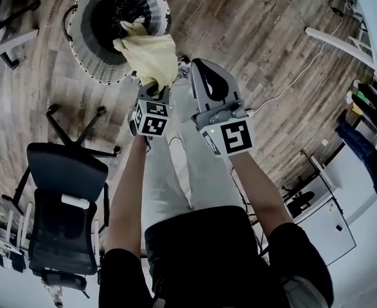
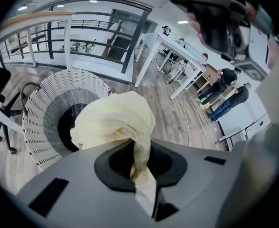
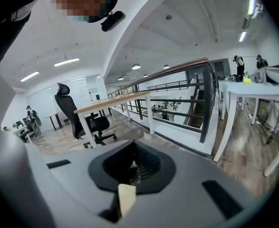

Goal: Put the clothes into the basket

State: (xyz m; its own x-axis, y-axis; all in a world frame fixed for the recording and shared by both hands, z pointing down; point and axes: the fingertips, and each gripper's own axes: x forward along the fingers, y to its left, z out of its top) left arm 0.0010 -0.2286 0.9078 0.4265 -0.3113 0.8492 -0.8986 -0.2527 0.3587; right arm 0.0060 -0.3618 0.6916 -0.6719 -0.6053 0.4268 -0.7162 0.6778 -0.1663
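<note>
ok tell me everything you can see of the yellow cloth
The yellow cloth is a pale, crumpled piece of thin fabric, bunched into a loose lump. One gathered end is pinched between the shut jaws of the left gripper, and the rest bulges out past them. It hangs over the rim of the white woven basket; whether it touches that rim cannot be told.
</note>
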